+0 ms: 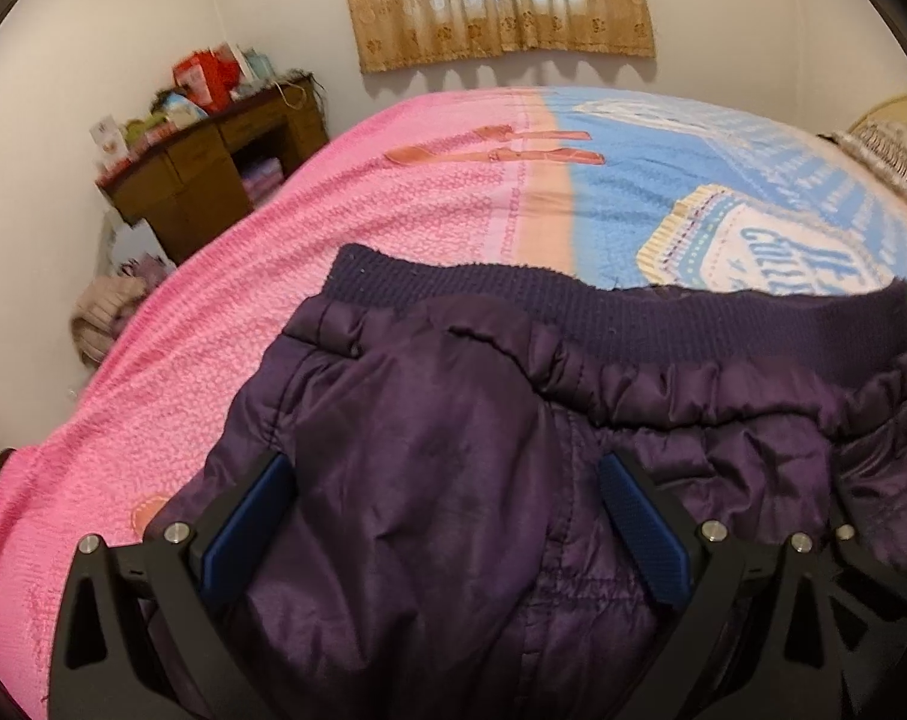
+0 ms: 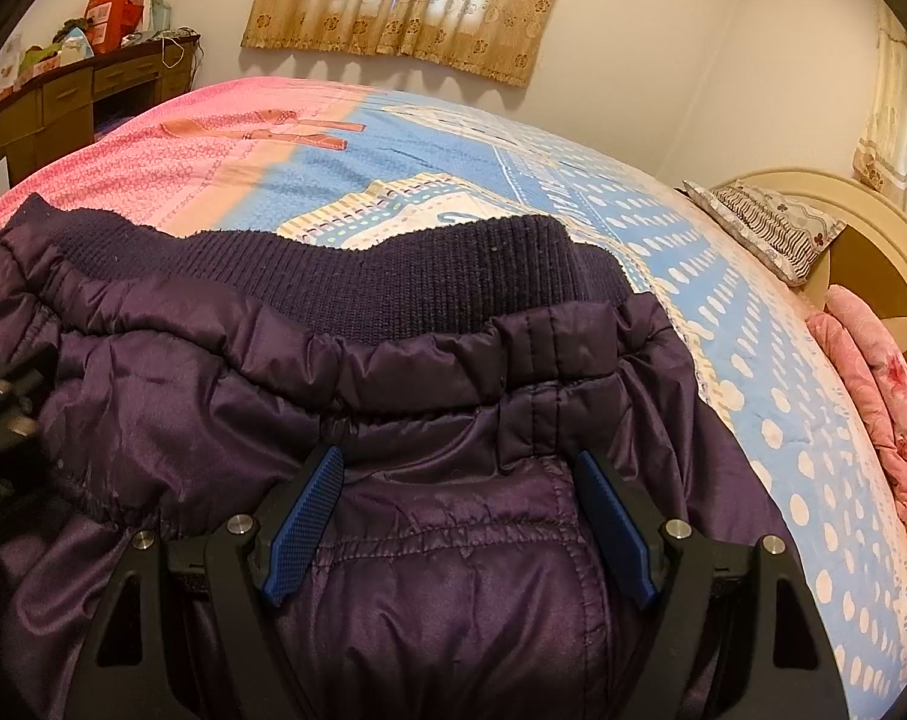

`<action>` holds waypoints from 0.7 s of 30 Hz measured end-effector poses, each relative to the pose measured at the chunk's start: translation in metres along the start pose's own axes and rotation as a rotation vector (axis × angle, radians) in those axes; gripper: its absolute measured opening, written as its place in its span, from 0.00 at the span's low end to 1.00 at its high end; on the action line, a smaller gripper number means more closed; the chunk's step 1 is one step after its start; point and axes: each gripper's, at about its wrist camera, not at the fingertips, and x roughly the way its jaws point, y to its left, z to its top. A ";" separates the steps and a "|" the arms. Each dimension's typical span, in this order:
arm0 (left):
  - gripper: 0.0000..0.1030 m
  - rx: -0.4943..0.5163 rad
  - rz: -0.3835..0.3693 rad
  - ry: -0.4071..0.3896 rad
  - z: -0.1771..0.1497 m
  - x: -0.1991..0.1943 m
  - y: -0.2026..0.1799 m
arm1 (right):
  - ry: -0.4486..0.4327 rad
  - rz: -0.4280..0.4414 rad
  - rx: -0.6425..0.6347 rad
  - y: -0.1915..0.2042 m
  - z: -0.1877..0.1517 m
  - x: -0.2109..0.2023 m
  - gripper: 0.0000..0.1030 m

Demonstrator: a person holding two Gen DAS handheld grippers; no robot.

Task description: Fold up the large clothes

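Purple padded jacket lies on the bed, ribbed hem at the far edge, over the seam where the pink half of the cover meets the blue half. Same hem shows in the right view, with the gathered band just beneath it.

Left gripper: jaws spread wide, blue pads either side of a puffed fold of jacket. Fabric bulges up between them. Pads do not appear to be pressing it, so this reads as poised, not gripping.

Right gripper: same posture, jaws wide, straddling a stitched seam below the hem band. Nothing pinched.

Judgement: the step in hand is taking hold on both sides, ahead of a fold.

To do it well:
- Padding is thick and the shell slick. Push the pads down far enough to gather all layers, not only the shiny top skin, or it will likely slide out when lifted.
- Take matching spots left and right, equally far below the hem, so the fold line runs straight.
- Close both before lifting; lift together.
- Stitched seams probably give better purchase than the smooth panels.

Pillow and folded pink quilt sit by the headboard, well apart from the work. Cluttered desk stands beyond the pink side.
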 end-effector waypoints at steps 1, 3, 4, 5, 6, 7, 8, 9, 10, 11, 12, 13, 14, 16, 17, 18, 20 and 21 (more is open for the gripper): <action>1.00 -0.003 -0.025 0.003 0.001 -0.004 0.002 | 0.001 0.001 -0.002 -0.001 0.000 0.000 0.78; 1.00 -0.016 -0.066 0.000 0.004 -0.017 0.012 | 0.001 0.005 0.000 -0.001 0.000 0.001 0.78; 1.00 -0.014 -0.078 -0.008 0.005 -0.023 0.015 | 0.001 0.006 0.000 -0.002 0.000 0.000 0.78; 1.00 -0.018 -0.098 -0.020 0.005 -0.033 0.023 | 0.001 0.009 0.002 -0.003 0.000 0.000 0.78; 1.00 -0.024 -0.116 -0.039 0.003 -0.044 0.034 | 0.001 0.018 0.008 -0.004 0.001 0.000 0.78; 1.00 -0.024 -0.126 -0.052 0.000 -0.053 0.048 | 0.002 0.036 0.019 -0.007 0.001 0.000 0.78; 1.00 -0.024 -0.135 -0.060 -0.002 -0.057 0.056 | 0.004 0.052 0.028 -0.011 0.001 0.000 0.78; 1.00 -0.031 -0.145 -0.065 -0.007 -0.063 0.074 | 0.002 0.067 0.035 -0.013 0.001 -0.001 0.78; 1.00 -0.040 -0.149 -0.066 -0.012 -0.065 0.088 | -0.006 0.086 0.039 -0.015 -0.001 -0.003 0.78; 1.00 -0.060 -0.151 -0.065 -0.021 -0.067 0.112 | -0.009 0.099 0.046 -0.017 -0.001 -0.004 0.78; 1.00 -0.074 -0.158 -0.059 -0.025 -0.066 0.126 | -0.008 0.106 0.047 -0.018 -0.001 -0.004 0.78; 1.00 -0.091 -0.168 -0.047 -0.031 -0.062 0.140 | -0.007 0.119 0.042 -0.018 0.000 -0.006 0.79; 1.00 -0.120 -0.164 -0.024 -0.039 -0.057 0.161 | -0.003 0.133 0.036 -0.018 0.000 -0.007 0.80; 1.00 -0.174 -0.178 0.004 -0.051 -0.048 0.189 | 0.011 0.172 0.024 -0.022 0.002 -0.013 0.85; 1.00 -0.205 -0.188 0.017 -0.055 -0.043 0.202 | 0.011 0.191 0.015 -0.025 0.003 -0.019 0.87; 1.00 -0.232 -0.199 0.027 -0.058 -0.038 0.213 | 0.015 0.193 0.006 -0.026 0.003 -0.025 0.88; 1.00 -0.269 -0.241 0.033 -0.060 -0.031 0.227 | -0.024 0.194 -0.001 -0.026 0.001 -0.049 0.89; 1.00 -0.276 -0.256 0.032 -0.058 -0.028 0.231 | -0.061 0.207 -0.015 -0.022 -0.001 -0.064 0.89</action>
